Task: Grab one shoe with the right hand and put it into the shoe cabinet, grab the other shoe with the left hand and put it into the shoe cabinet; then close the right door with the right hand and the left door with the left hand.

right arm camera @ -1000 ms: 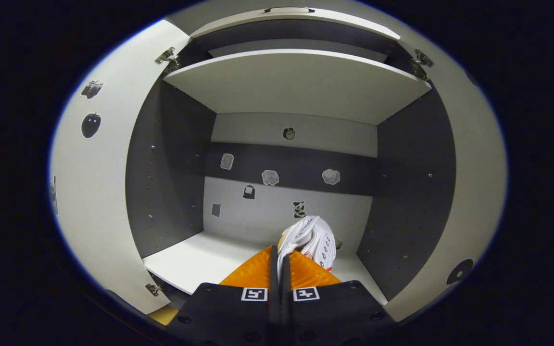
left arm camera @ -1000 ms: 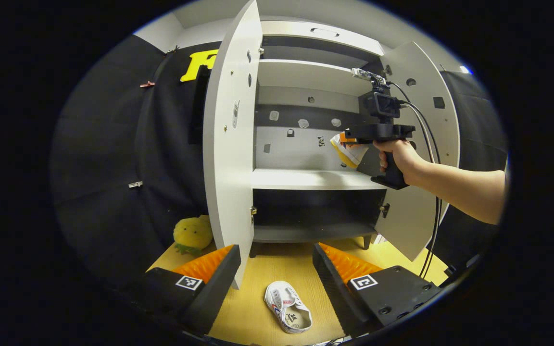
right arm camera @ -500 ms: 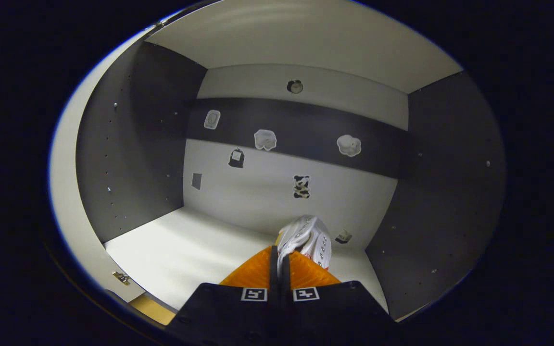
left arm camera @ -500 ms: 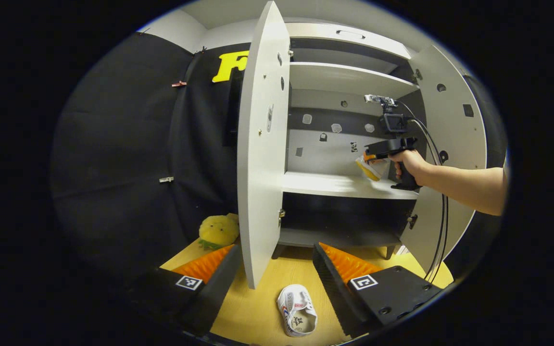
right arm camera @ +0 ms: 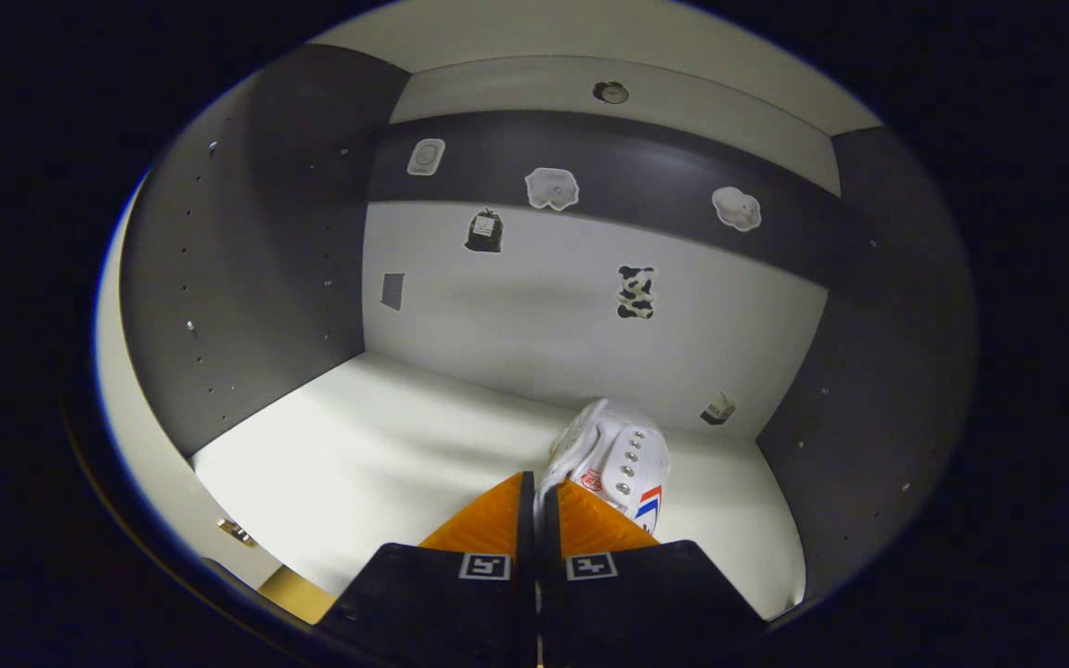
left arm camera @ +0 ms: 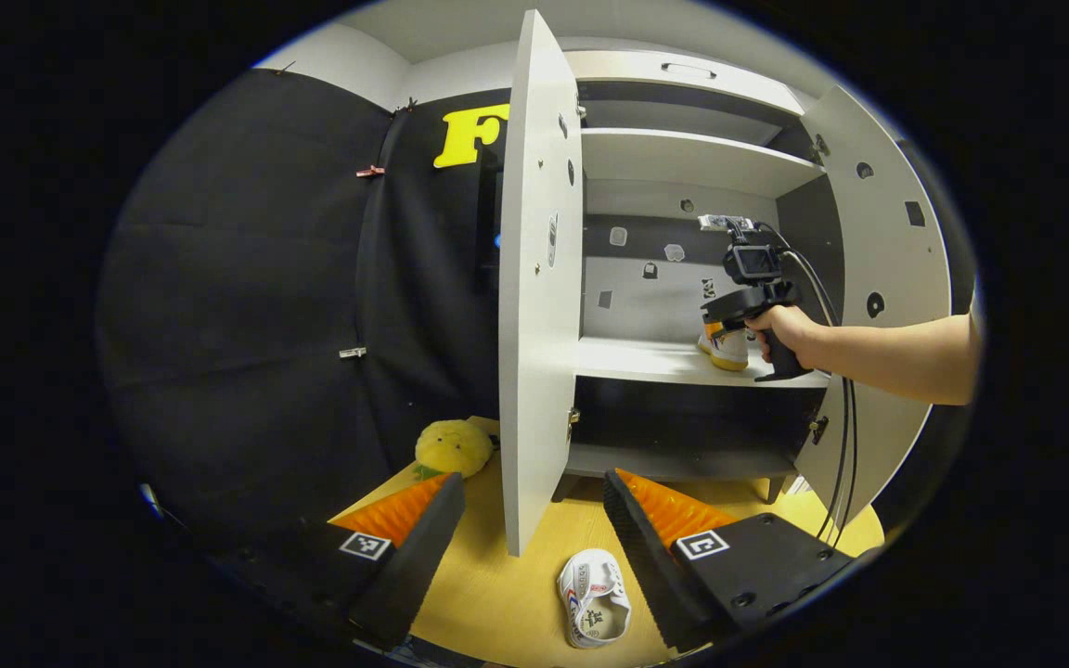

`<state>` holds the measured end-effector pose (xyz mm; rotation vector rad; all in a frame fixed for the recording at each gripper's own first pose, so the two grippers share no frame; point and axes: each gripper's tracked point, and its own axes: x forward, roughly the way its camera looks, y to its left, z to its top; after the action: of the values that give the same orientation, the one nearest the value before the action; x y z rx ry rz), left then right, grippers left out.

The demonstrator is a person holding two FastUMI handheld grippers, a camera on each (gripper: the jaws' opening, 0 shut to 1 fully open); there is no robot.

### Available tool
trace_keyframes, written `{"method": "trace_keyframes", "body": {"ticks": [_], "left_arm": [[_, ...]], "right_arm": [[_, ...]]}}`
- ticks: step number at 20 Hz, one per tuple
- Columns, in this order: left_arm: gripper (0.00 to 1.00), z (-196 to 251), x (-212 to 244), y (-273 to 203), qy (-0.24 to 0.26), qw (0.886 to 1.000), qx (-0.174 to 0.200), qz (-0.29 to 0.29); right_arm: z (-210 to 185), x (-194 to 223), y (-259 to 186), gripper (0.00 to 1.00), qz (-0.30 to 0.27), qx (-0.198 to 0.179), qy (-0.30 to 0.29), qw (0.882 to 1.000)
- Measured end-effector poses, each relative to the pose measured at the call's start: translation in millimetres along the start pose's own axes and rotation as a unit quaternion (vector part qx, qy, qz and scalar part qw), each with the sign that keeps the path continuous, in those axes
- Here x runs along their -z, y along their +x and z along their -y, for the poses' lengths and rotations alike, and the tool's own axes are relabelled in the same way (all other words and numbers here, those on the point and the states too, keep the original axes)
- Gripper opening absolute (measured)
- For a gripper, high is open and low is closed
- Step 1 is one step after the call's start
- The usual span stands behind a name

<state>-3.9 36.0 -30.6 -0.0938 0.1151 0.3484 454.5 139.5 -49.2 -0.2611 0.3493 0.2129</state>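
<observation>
In the right gripper view, my right gripper [right arm camera: 539,482] is shut on a white shoe [right arm camera: 616,459] with red and blue marks, held low over the middle shelf [right arm camera: 386,455] inside the shoe cabinet. From the left gripper view, that shoe [left arm camera: 723,343] rests at the shelf's right side, with the right gripper [left arm camera: 715,327] and a hand behind it. The other white shoe [left arm camera: 595,608] lies on the wooden floor, between the fingers of my open left gripper [left arm camera: 534,520]. Both cabinet doors stand open: the left door [left arm camera: 539,278] edge-on, the right door [left arm camera: 878,278] swung out.
A yellow plush toy [left arm camera: 453,447] sits on the floor left of the cabinet, by the black cloth wall. Cables hang from the right gripper down past the right door. The cabinet has an upper shelf [left arm camera: 683,153] and a dark lower compartment [left arm camera: 683,417].
The right gripper has pushed deeper into the cabinet and lowered the shoe to the middle shelf. My left gripper's view has shifted left, so the cabinet and floor shoe sit further right.
</observation>
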Motion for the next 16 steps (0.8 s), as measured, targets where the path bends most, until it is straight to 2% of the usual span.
{"method": "trace_keyframes", "body": {"ticks": [1, 2, 3, 4, 5, 6, 7, 8, 9, 10, 13, 16], "left_arm": [[0.95, -0.6, 0.6, -2.0, -0.001, 1.000, 0.001, 0.000], [0.95, -1.4, 0.9, -2.9, -0.002, 1.000, 0.002, 0.000], [0.95, -2.2, 2.0, -5.2, -0.003, 1.000, 0.005, 0.000], [0.95, -2.9, 2.0, -7.0, -0.004, 1.000, 0.008, 0.000], [0.95, -3.5, 3.0, -8.1, -0.004, 1.000, 0.012, 0.000], [0.95, -4.8, 2.9, -9.4, -0.004, 1.000, 0.015, 0.001], [0.95, -5.6, 3.4, -10.3, -0.003, 1.000, 0.020, 0.002], [0.95, -6.8, 4.1, -10.4, -0.002, 1.000, 0.025, 0.002], [0.95, -8.7, 7.3, -11.1, -0.001, 1.000, 0.030, 0.000], [0.95, -11.8, 9.6, -11.4, 0.001, 0.999, 0.032, 0.000], [0.95, -15.7, 18.7, -9.9, 0.011, 0.999, 0.052, -0.001], [0.95, -23.2, 37.2, -3.2, 0.011, 0.997, 0.073, -0.016]], "right_arm": [[-3.0, 2.1, -2.8, 0.10, -0.011, -0.005, 0.024, 1.000], [-4.4, 3.3, -6.7, 0.19, -0.014, -0.009, 0.045, 0.999], [-4.5, 1.1, -10.4, 0.23, -0.009, -0.012, 0.060, 0.998], [-5.0, -4.9, -18.6, 0.37, 0.000, -0.012, 0.069, 0.998], [-4.1, -9.6, -25.7, 0.43, 0.012, -0.010, 0.072, 0.997], [-5.3, -14.6, -36.3, 0.64, 0.023, -0.010, 0.072, 0.997], [-6.3, -18.9, -47.8, 0.75, 0.034, -0.009, 0.071, 0.997], [-7.5, -23.9, -60.7, 0.94, 0.047, -0.009, 0.072, 0.996], [-10.2, -29.4, -74.5, 0.99, 0.060, -0.010, 0.076, 0.995], [-11.6, -35.2, -89.6, 1.00, 0.075, -0.011, 0.081, 0.994], [-14.7, -52.0, -136.5, 1.00, 0.126, -0.009, 0.089, 0.988], [-17.8, -59.5, -186.9, 1.00, 0.180, 0.003, 0.063, 0.982]]}}
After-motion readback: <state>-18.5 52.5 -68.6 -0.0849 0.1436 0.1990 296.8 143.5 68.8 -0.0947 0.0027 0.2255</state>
